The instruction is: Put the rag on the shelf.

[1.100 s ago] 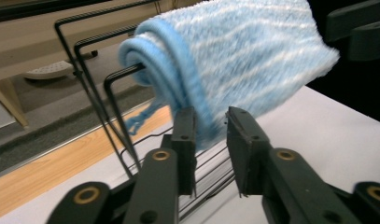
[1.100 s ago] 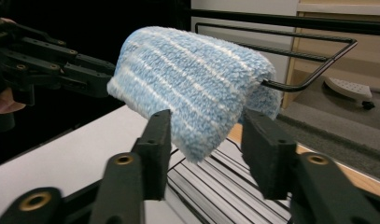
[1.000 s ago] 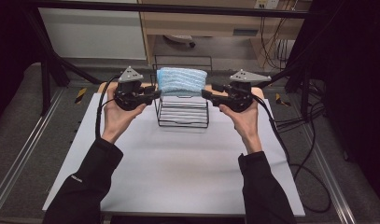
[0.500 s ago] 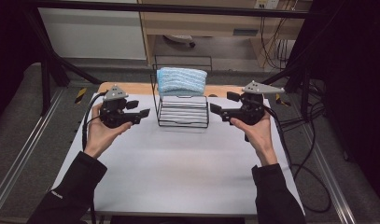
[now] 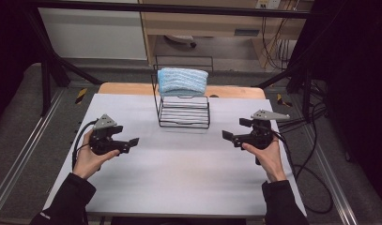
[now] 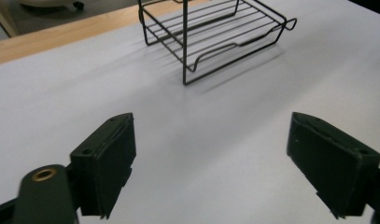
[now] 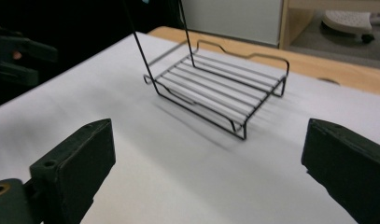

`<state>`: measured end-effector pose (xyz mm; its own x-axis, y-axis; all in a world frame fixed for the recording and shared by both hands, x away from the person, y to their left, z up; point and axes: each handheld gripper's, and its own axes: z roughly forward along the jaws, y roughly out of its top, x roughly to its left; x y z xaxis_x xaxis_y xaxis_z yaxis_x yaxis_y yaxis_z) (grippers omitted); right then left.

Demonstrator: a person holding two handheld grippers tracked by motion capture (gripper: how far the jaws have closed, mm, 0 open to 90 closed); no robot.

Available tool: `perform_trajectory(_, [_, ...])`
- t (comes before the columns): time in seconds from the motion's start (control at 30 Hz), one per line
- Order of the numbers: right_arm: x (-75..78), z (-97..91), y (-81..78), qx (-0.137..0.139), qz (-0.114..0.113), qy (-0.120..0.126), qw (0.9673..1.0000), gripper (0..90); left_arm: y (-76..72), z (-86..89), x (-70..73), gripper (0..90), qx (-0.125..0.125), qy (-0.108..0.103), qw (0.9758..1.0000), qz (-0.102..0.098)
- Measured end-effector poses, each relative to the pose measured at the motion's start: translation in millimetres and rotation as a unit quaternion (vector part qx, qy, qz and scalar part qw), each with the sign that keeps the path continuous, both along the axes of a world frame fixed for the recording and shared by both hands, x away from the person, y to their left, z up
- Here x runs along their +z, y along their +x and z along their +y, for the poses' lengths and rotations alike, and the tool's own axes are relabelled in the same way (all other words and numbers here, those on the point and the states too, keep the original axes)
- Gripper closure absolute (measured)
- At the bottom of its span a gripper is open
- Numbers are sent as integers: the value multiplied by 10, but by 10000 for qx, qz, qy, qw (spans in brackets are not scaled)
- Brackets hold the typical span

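Observation:
A black wire rack [image 5: 184, 110] stands at the back middle of the white table [image 5: 179, 168]. A folded blue towel [image 5: 182, 80] lies on its top tier. My left gripper [image 5: 127, 139] hovers low over the table to the rack's left, and my right gripper [image 5: 234, 129] to its right. Both point inward toward the rack, well apart from it. Their jaws have just been opening and stand wide with nothing between them. The left gripper view [image 6: 220, 163] and the right gripper view [image 7: 208, 168] each look past open jaws at the rack's lower shelf [image 6: 184, 46] [image 7: 215, 88].
A wooden strip [image 5: 127, 88] runs along the table's far edge behind the rack. Cables [image 5: 310, 140] trail off the right side. Metal rails and dark frame posts [image 5: 48, 79] flank the table. White tabletop stretches between the two hands.
Both hands have come away from the rack's top, sinking and drawing outward and toward the person. Both pairs of jaws have opened. The towel stays on the rack.

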<state>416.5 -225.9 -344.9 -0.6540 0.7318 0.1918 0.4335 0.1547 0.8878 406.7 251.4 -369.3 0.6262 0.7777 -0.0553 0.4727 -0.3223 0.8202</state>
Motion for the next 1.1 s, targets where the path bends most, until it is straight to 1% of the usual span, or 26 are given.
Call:
perform_trajectory(0.1, [-137,-51,-44,-9,88,-93,9999,10,-45,48,-118,119,16,27,10000,64])
perform_trajectory(0.17, [-226,-83,-83,24,131,-114,9998,8,-82,76,-193,105,9,89,9999,61])
perform_trajectory(0.27, [-371,-130,-146,3,219,-180,9996,6,-136,121,-301,101,11,60,9999,84])
perform_trajectory(0.33, [-468,-163,-187,0,299,-247,9992,6,-172,147,-369,101,-7,91,9999,65])
perform_trajectory(0.4, [-553,-201,-230,-13,400,-219,9990,7,-205,172,-435,102,-10,95,9999,53])
perform_trajectory(0.53, [-708,-297,-310,85,539,-181,9983,7,-268,229,-550,103,-69,130,9999,63])
perform_trajectory(0.6, [-770,-352,-349,140,521,-197,9983,7,-293,253,-591,103,-71,123,9999,58])
perform_trajectory(0.7, [-849,-429,-399,97,516,-131,9985,6,-318,290,-627,102,-66,123,9999,78])
perform_trajectory(0.73, [-874,-450,-414,72,549,-111,9984,6,-329,299,-633,102,-50,132,9999,72])
perform_trajectory(0.83, [-939,-503,-457,50,571,-205,9981,6,-361,327,-646,102,-26,114,9999,70])
perform_trajectory(0.87, [-953,-514,-474,46,591,-212,9980,6,-371,338,-650,102,-25,115,9999,67])
perform_trajectory(0.9, [-967,-530,-486,88,556,-224,9982,6,-379,346,-656,102,-15,110,9999,61])
perform_trajectory(0.93, [-973,-538,-500,82,583,-209,9980,7,-386,350,-662,102,-1,104,9999,58])
perform_trajectory(1.03, [-981,-554,-507,72,610,-231,9978,7,-394,354,-682,102,-8,154,9999,72])
perform_trajectory(1.1, [-984,-553,-503,73,606,-237,9979,7,-396,349,-691,102,-21,140,9999,75])
